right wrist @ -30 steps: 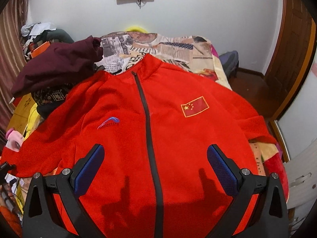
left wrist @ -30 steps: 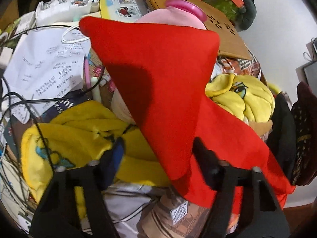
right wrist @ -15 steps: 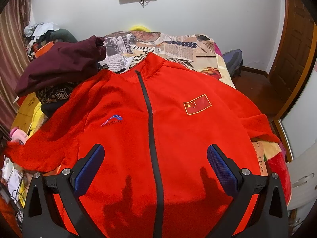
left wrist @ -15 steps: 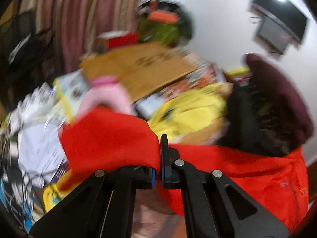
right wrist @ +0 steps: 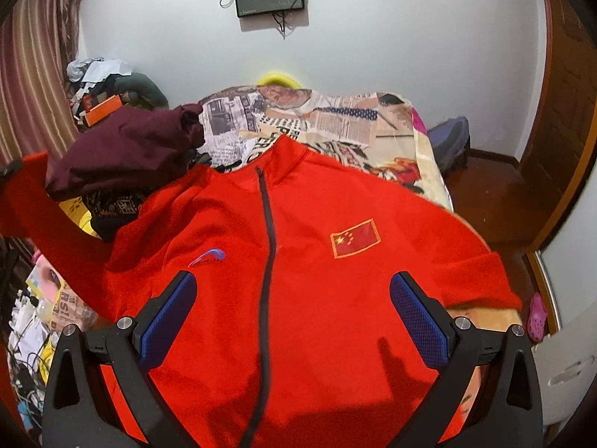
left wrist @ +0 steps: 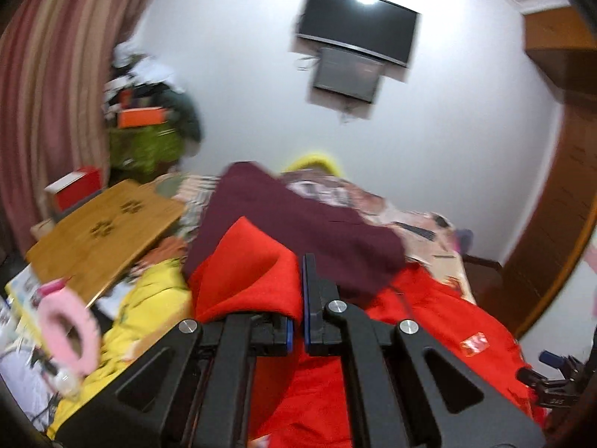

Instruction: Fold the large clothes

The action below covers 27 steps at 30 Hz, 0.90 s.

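A large red zip jacket (right wrist: 309,261) with a flag patch lies front up on the bed. My right gripper (right wrist: 293,317) is open and empty, hovering over its lower front. My left gripper (left wrist: 296,298) is shut on the cuff of the jacket's left sleeve (left wrist: 246,265) and holds it raised. In the right wrist view that sleeve (right wrist: 44,205) rises at the far left, above the bed's edge. The jacket's body also shows in the left wrist view (left wrist: 440,328).
A maroon garment (right wrist: 127,153) lies on a dark pile beside the jacket's left shoulder. Yellow clothes (left wrist: 149,298), a wooden lap desk (left wrist: 100,239) and clutter sit left of the bed. The newsprint bedspread (right wrist: 335,119) shows beyond the collar. A wooden door (right wrist: 567,112) is at right.
My left gripper closed on the red sleeve cuff and lifted it, swinging round from the clutter towards the bed. My right gripper stayed open and moved slightly closer over the jacket.
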{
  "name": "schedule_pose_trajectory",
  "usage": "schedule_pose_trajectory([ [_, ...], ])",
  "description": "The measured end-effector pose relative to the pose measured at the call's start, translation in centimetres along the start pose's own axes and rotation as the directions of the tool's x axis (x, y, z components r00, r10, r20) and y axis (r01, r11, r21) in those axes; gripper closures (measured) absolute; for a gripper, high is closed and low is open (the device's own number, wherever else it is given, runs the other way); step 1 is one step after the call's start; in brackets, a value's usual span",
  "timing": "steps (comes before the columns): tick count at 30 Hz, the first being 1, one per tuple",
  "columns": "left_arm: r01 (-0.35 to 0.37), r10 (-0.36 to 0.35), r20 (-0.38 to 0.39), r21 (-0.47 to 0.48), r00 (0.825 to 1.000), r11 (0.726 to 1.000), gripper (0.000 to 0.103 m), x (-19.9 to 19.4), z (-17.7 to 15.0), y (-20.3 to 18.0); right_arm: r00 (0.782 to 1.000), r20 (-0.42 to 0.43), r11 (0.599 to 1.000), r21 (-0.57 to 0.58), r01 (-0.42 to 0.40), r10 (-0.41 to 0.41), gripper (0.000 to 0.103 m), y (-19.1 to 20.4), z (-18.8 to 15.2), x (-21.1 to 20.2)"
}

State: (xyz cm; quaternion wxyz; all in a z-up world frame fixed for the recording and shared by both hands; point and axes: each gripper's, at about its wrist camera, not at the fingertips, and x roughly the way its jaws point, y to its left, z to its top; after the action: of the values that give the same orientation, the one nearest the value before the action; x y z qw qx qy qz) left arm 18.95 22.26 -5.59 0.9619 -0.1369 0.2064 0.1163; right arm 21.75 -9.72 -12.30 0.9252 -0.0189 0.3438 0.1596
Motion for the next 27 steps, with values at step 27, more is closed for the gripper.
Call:
schedule_pose_trajectory([
  [27,0.491,-0.190,-0.663,0.302,0.724,0.817,0.090,13.8,-18.2,-24.6,0.997,-0.075,1.000,0.004,0.026,-0.026,0.000,-6.6,-2.4,0.4],
])
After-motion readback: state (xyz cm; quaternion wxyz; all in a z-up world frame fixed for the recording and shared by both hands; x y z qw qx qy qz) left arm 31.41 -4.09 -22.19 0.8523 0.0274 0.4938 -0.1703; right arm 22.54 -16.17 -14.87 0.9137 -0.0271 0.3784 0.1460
